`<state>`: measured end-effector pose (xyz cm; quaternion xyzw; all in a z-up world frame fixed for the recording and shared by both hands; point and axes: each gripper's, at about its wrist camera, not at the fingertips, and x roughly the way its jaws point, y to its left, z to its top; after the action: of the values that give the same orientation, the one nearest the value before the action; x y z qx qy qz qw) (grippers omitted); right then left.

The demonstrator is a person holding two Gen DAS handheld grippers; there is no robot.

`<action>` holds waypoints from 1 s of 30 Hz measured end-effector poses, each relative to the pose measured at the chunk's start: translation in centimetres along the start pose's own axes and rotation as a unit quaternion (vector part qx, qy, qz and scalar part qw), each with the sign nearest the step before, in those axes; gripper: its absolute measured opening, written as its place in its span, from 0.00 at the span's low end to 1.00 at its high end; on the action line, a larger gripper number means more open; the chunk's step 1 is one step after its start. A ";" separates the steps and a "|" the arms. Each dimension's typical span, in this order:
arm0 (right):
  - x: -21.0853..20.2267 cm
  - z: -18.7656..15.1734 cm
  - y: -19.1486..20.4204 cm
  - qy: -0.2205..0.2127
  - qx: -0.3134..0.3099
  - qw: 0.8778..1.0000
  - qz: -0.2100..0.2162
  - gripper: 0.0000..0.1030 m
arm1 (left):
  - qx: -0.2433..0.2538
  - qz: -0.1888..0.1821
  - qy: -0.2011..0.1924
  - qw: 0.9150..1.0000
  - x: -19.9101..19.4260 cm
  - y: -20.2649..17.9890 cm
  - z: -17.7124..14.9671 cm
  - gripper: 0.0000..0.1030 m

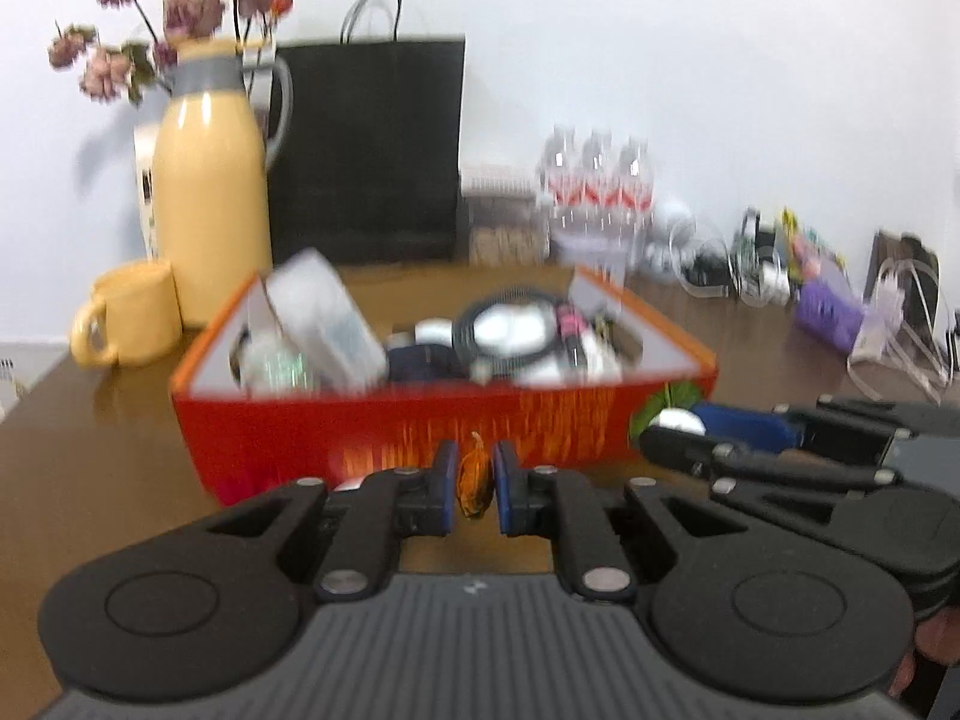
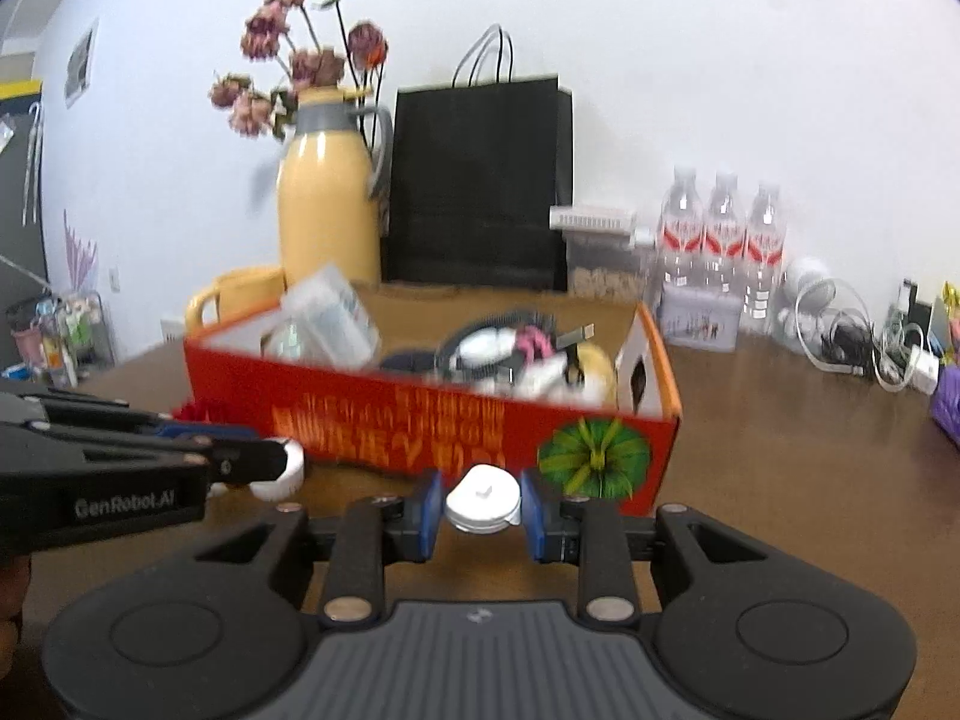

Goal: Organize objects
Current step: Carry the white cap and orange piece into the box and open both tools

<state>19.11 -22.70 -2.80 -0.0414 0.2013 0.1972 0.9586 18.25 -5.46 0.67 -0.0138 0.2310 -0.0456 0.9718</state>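
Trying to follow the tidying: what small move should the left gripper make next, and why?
Probably carry it forward over the red box and let go there. The left gripper is shut on a small orange-brown item, just short of the box's near wall; the box already holds clutter.

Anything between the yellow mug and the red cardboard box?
Bare brown tabletop between yellow mug and red cardboard box; left wrist view shows it.
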 end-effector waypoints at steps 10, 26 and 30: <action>3.5 5.2 -0.3 -0.038 0.000 0.999 -0.006 0.26 | -0.024 0.012 -0.051 0.998 3.2 1.6 5.4 0.13; 12.3 8.9 -2.9 -0.034 0.008 0.999 -0.031 0.26 | -0.045 0.025 -0.042 0.998 12.2 4.6 8.9 0.13; 13.3 8.7 -3.2 -0.025 0.005 0.999 -0.027 0.26 | -0.035 0.023 -0.041 0.998 12.7 4.6 8.9 0.13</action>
<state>34.81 -19.48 -0.15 -0.0375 0.1766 0.1711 0.9686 33.89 -2.03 2.74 -0.0442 0.1926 -0.0144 0.9802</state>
